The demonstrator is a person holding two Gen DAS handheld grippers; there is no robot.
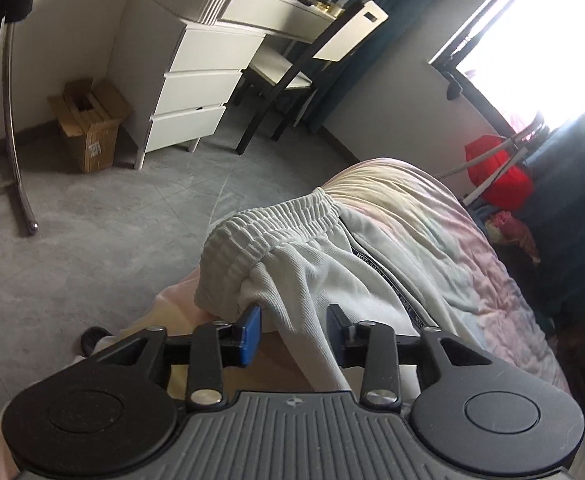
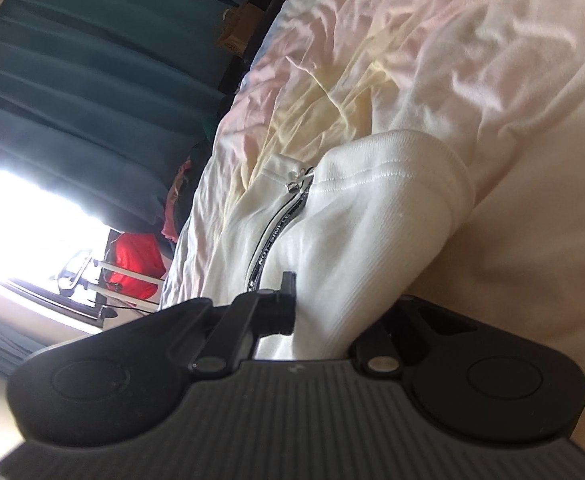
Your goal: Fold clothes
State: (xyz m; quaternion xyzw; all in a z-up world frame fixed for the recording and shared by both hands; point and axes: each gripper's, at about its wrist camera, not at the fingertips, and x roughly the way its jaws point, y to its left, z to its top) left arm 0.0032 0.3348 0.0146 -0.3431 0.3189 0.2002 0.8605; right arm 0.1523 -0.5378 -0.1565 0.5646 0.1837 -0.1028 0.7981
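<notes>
My left gripper (image 1: pixel 294 330) stands part-open — fabric of the white track pants (image 1: pixel 312 264) between the fingers, unpressed. My right gripper (image 2: pixel 324 312) pinches the hem. The pants lie along the bed (image 1: pixel 452 220) edge; an uneven pull could drag them floorward.

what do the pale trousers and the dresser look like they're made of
Pale trousers: soft matte knit, probably cotton jersey; ribbed elastic waistband and fine ribbing show. Dresser: likely painted wood or board, smooth white satin finish, flat drawer fronts with crisp edges.
</notes>
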